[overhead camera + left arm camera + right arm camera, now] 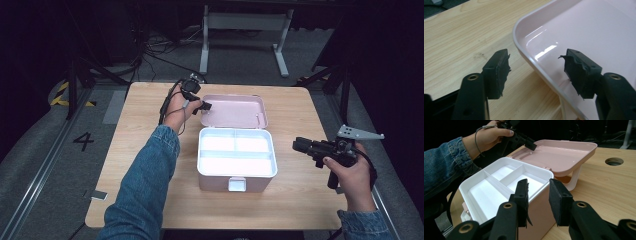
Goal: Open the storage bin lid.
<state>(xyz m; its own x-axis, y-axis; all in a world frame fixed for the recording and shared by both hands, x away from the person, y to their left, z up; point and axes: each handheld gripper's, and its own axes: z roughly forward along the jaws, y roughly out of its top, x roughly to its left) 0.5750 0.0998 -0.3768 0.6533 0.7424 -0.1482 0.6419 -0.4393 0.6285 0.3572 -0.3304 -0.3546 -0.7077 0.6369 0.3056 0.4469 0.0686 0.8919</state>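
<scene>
High view: wooden table (145, 125) with pink box (236, 165) at centre, opened flat; white divided tray (236, 151) inside, three compartments, all bare. Pink lid (235, 111) swung back behind the box, lying open, inner face up. Left gripper (204, 105) held over the lid's near-left corner, left hand (176, 111) in denim sleeve reaching in from bottom left. Right gripper (301, 145) held well right of the box, apart from it, jaws pointing left toward it; grey three-cornered plate (359, 133) on top, right hand (350, 172) around the grip. White latch (237, 184) on the box's front wall.

Left gripper view: left gripper (536, 72) released, jaws spread wide, straddling the rounded rim of the pink lid (584, 37); one jaw over bare table (461, 45), the other over the lid's glossy inside. No visible contact with the rim.

Right gripper view: right gripper (539, 200) released, moderate gap between jaws, nothing in it. Ahead, pink box (539, 220) with white tray (499, 185) seen from its side, jaws near its corner but not touching. Beyond, lid (564, 155) resting open on its white handle (575, 178). Left gripper (531, 146) in left hand (489, 137) at the lid's far corner. Round hole (614, 161) in the tabletop at right.
</scene>
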